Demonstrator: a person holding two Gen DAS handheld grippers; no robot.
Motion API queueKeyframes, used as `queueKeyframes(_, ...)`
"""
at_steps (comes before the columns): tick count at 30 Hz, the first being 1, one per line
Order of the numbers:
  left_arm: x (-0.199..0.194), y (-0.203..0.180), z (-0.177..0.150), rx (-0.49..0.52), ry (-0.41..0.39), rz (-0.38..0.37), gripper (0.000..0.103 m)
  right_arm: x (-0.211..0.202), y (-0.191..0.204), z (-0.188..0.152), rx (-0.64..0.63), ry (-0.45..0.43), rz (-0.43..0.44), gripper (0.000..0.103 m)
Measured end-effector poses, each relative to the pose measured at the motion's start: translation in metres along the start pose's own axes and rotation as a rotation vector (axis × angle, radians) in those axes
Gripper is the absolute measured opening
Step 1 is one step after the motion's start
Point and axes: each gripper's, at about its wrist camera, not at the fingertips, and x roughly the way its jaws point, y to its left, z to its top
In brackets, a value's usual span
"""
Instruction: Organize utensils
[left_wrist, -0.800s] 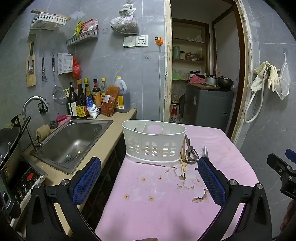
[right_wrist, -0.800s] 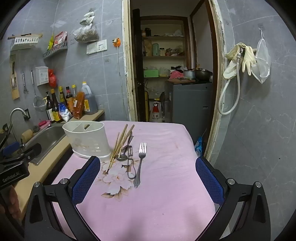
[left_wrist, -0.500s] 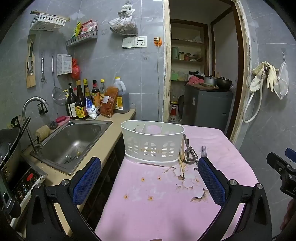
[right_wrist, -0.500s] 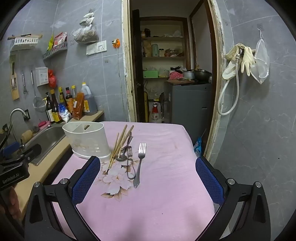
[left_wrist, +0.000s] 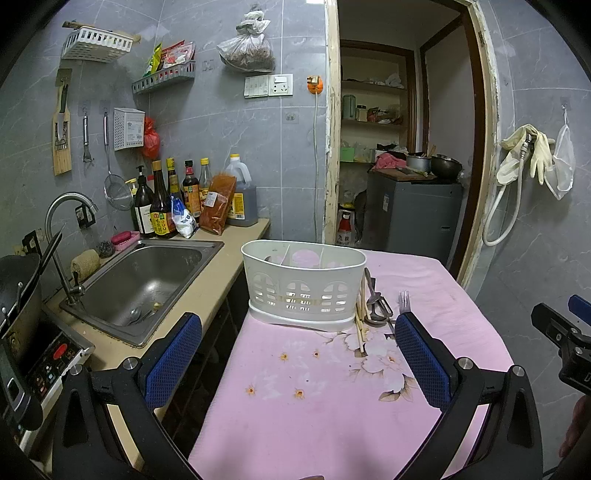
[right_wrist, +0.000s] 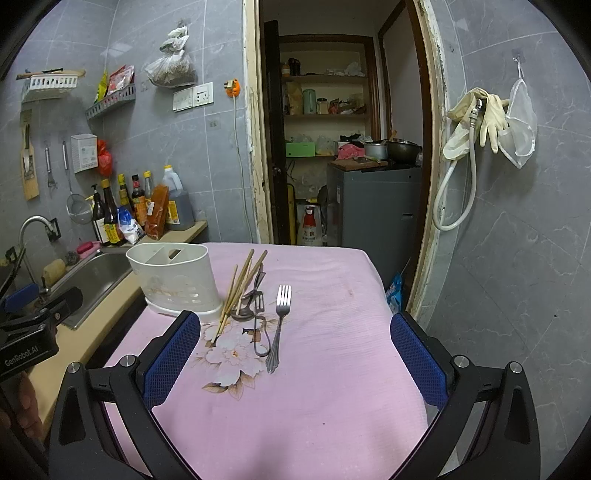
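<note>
A white slotted utensil caddy (left_wrist: 304, 286) (right_wrist: 173, 275) stands on the pink tablecloth, its compartments empty as far as I see. Right of it lie wooden chopsticks (right_wrist: 240, 288) (left_wrist: 360, 317), a spoon (right_wrist: 245, 312), a peeler (right_wrist: 258, 317) and a fork (right_wrist: 280, 325). My left gripper (left_wrist: 301, 354) is open, short of the caddy. My right gripper (right_wrist: 295, 354) is open and empty, short of the fork and peeler. The right gripper also shows at the right edge of the left wrist view (left_wrist: 565, 339).
A counter with a steel sink (left_wrist: 144, 284) and bottles (left_wrist: 177, 206) runs along the table's left side. A stove and wok (left_wrist: 18, 295) sit near left. An open doorway with a grey cabinet (right_wrist: 373, 206) lies behind the table.
The left gripper has drifted slightly forward and left, so the caddy and utensils sit a little nearer in its view. The right view has barely shifted. Both grippers stay open.
</note>
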Motion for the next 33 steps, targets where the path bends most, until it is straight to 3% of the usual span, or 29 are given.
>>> queueKeyframes(33,-0.005,-0.012,0.004,0.002,0.006,-0.005,0.102,0.001,0.002,0.003,0.000,0.006,-0.001,0.103)
